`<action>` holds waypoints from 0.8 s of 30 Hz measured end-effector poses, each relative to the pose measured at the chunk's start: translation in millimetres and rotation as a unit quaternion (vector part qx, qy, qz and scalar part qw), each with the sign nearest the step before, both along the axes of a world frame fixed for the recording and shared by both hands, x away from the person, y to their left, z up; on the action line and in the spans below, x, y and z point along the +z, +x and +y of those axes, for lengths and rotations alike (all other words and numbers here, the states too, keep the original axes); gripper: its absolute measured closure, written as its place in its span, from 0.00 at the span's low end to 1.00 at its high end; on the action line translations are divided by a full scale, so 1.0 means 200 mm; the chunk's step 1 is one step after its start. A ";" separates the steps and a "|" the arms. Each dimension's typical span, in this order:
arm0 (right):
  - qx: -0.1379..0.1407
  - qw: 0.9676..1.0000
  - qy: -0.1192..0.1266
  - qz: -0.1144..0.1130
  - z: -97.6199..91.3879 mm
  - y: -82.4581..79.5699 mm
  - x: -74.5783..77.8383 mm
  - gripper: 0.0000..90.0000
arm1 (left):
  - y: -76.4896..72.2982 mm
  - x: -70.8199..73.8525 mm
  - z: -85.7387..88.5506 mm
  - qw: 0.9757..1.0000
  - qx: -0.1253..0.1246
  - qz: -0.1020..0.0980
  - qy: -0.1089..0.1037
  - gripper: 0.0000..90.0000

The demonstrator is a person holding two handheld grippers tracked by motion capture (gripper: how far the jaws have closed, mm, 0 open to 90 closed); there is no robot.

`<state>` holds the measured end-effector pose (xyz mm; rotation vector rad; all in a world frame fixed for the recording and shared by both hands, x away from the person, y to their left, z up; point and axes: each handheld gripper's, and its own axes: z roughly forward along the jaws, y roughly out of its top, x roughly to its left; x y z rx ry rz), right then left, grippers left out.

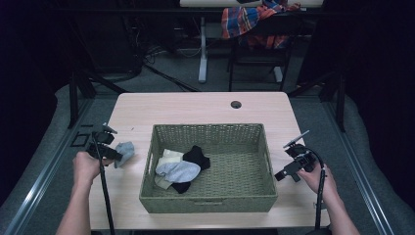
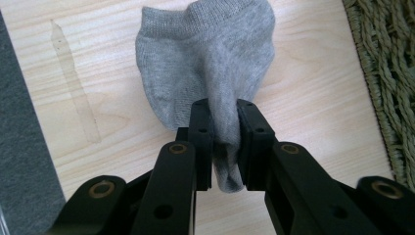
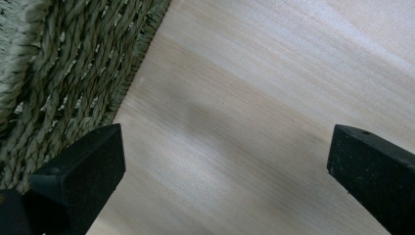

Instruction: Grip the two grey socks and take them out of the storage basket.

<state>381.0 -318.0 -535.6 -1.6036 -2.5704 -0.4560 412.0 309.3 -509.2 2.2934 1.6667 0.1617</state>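
Grey sock [image 2: 205, 63] sits pinched in the left gripper [image 2: 224, 147], low over the bare desk [image 1: 195, 105] just left of the basket [image 1: 208, 203]. From the gripper's own view, the fingers [image 2: 200, 142] clamp a fold of the sock near one end, and the rest of it fans away from them onto the wood, its ribbed cuff farthest from the grip. So the sock's long axis runs straight out from the fingers, and the basket wall lies just off to one side. That's the relation to watch, I'd say: any move into the basket goes sideways and over the rim.

The knit looks soft and limp, fine-ribbed, bunching where it's squeezed. The desk is pale, smooth wood grain.

Moving along to the middle, the basket is a rectangular, olive-green weave with thick twisted strands. Inside, toward its left end, lies a small heap of socks [image 1: 178, 170]: cream, pale grey-blue and black, overlapping.

Over on the right, the right gripper [image 1: 288, 172] hangs beside the basket's right wall, fingers [image 3: 83, 171] spread wide with nothing between them but desk. The left hand [image 1: 87, 166] is plainly the nearer one to the grey sock.
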 end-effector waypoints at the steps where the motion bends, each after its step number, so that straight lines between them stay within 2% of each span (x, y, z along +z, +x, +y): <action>1: 0.000 1.000 0.000 0.000 0.00 0.00 0.00 0.01 | 0.00 -0.01 0.00 1.000 0.000 0.002 0.002 0.88; 4: 0.000 1.000 0.000 0.000 0.00 0.00 0.00 0.01 | 0.01 -0.03 0.00 1.000 0.004 0.010 0.000 0.87; 7: 0.009 1.000 -0.005 0.006 0.00 0.00 0.01 0.01 | 0.01 -0.03 0.01 1.000 0.007 0.019 0.001 0.78; 8: 0.015 1.000 -0.010 0.010 -0.01 0.01 0.01 0.01 | 0.01 -0.02 0.01 1.000 0.007 0.019 0.002 0.78; 9: 0.013 1.000 -0.009 0.009 -0.01 0.01 0.01 0.01 | 0.01 -0.01 0.01 1.000 0.007 0.021 0.001 0.69; 11: 0.009 1.000 -0.003 0.007 -0.01 0.00 0.01 0.01 | 0.01 0.01 0.01 1.000 0.007 0.021 0.000 0.62; 12: 0.011 1.000 -0.005 0.009 -0.01 0.01 0.01 0.01 | 0.00 0.05 0.01 1.000 0.010 0.013 0.004 0.50; 13: 0.011 1.000 -0.005 0.009 -0.01 0.01 0.01 0.01 | 0.00 0.05 0.01 1.000 0.010 0.013 0.004 0.45; 14: 0.013 1.000 -0.010 0.006 -0.01 0.01 0.01 0.01 | -0.01 0.08 0.01 1.000 0.012 0.008 0.008 0.45; 15: 0.014 1.000 -0.010 0.006 -0.01 0.01 0.01 0.01 | -0.02 0.11 0.00 1.000 0.013 0.000 0.007 0.40; 16: 0.012 1.000 -0.009 0.004 -0.01 0.00 0.01 0.01 | -0.03 0.17 -0.01 1.000 0.008 -0.014 0.002 0.30; 17: 0.012 1.000 -0.009 0.004 -0.01 0.00 0.01 0.01 | -0.03 0.17 -0.01 1.000 0.008 -0.014 0.002 0.26; 18: 0.012 1.000 -0.009 0.004 -0.01 0.00 0.01 0.01 | -0.05 0.22 -0.04 1.000 0.003 -0.025 0.003 0.20; 19: 0.012 1.000 -0.009 0.004 -0.01 0.00 0.01 0.01 | -0.05 0.22 -0.04 1.000 0.003 -0.025 0.003 0.17; 20: 0.011 1.000 -0.009 0.003 -0.01 0.00 0.01 0.01 | -0.06 0.26 -0.07 0.999 -0.009 -0.034 0.005 0.17; 21: 0.011 1.000 -0.009 0.003 -0.01 0.00 0.01 0.01 | -0.06 0.26 -0.07 0.999 -0.009 -0.034 0.005 0.16; 23: 0.002 1.000 -0.002 -0.003 0.00 0.00 0.01 0.01 | -0.07 0.31 -0.11 0.999 -0.020 -0.044 0.008 0.14; 24: 0.009 1.000 -0.006 0.001 -0.01 0.00 0.01 0.01 | -0.08 0.34 -0.15 0.998 -0.032 -0.057 0.010 0.12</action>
